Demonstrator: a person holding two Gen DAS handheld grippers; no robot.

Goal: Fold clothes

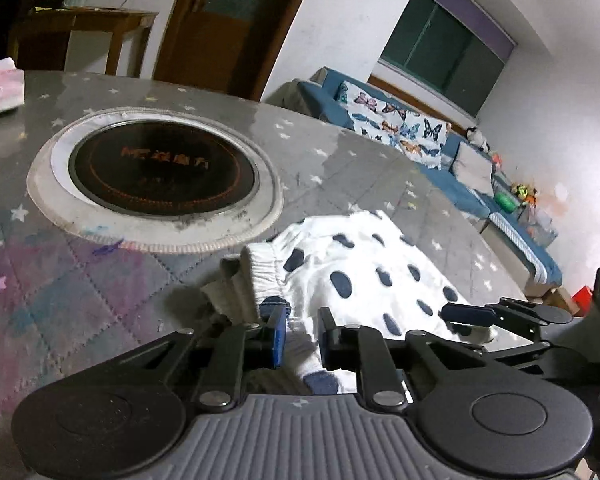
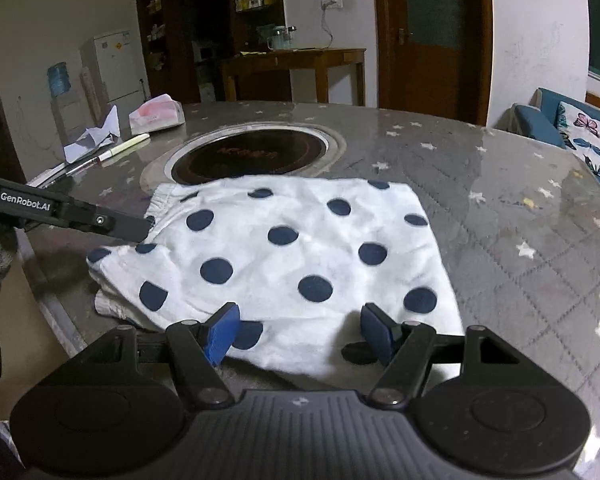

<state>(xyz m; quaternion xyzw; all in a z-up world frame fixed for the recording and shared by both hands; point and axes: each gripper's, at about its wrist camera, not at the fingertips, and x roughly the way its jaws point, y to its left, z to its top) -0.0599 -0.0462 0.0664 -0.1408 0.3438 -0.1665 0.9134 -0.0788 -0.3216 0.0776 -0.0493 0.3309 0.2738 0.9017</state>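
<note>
A white garment with navy dots (image 2: 284, 248) lies folded flat on the grey star-print table cover (image 2: 500, 208), its elastic waistband at the left end. In the left wrist view my left gripper (image 1: 301, 336) has its blue pads close together with a bunch of the garment (image 1: 360, 264) pinched between them. The right wrist view shows that gripper (image 2: 140, 228) coming in from the left at the waistband edge. My right gripper (image 2: 302, 330) stands wide open over the garment's near edge, a pad on each side with the cloth below. Its finger (image 1: 468, 315) shows at the right of the left wrist view.
A round black hob (image 2: 250, 156) is set into the table just behind the garment. A tissue pack (image 2: 156, 114), folded paper (image 2: 94, 138) and pens (image 2: 120, 150) lie at the far left. The table edge (image 2: 48, 292) runs close by on the left. A blue sofa (image 1: 420, 136) stands beyond.
</note>
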